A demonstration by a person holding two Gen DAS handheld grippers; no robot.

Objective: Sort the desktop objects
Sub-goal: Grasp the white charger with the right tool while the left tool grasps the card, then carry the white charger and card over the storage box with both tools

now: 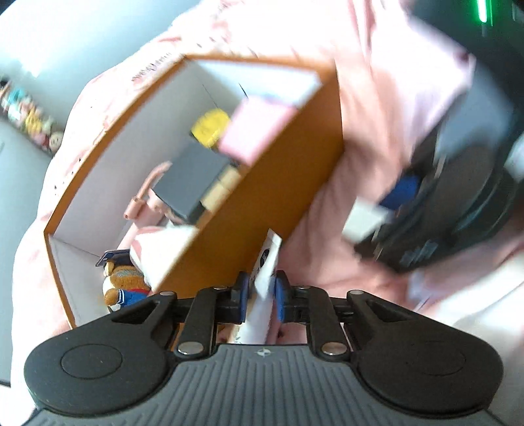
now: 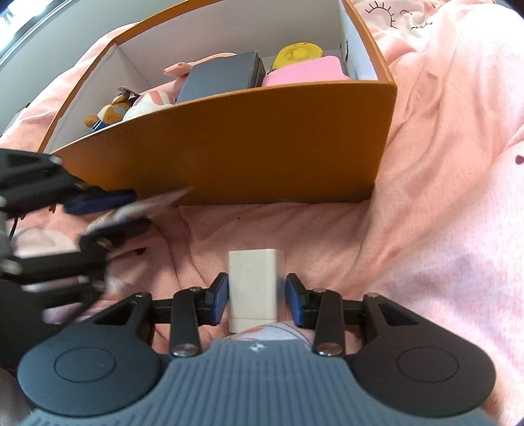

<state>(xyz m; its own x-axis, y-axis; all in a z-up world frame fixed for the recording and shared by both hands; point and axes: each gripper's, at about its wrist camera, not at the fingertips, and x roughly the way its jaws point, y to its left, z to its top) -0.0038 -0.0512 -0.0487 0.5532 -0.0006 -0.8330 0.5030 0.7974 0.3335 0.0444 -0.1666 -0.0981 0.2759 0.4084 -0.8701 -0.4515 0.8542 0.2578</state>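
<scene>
An orange box [image 2: 245,147] with a white inside stands on pink bedding [image 2: 442,164]. It holds a grey box [image 2: 222,77], a pink pad [image 2: 304,73], a yellow disc [image 2: 298,52] and a plush bear [image 2: 109,113]. Just in front of its near wall, my right gripper [image 2: 256,295] is shut on a white rectangular block [image 2: 253,281]. My left gripper [image 1: 261,288] is shut on a thin white card [image 1: 270,255] beside the orange box [image 1: 262,183]. In the right wrist view the left gripper [image 2: 114,209] is blurred at the left, the card [image 2: 154,201] sticking out toward the box.
Rumpled pink bedding [image 1: 376,82] surrounds the box on all sides. A pink-and-white plush [image 2: 150,100] lies beside the bear. Small figurines [image 1: 29,114] line a far ledge. A green light [image 1: 483,11] glows on a dark device at the top right.
</scene>
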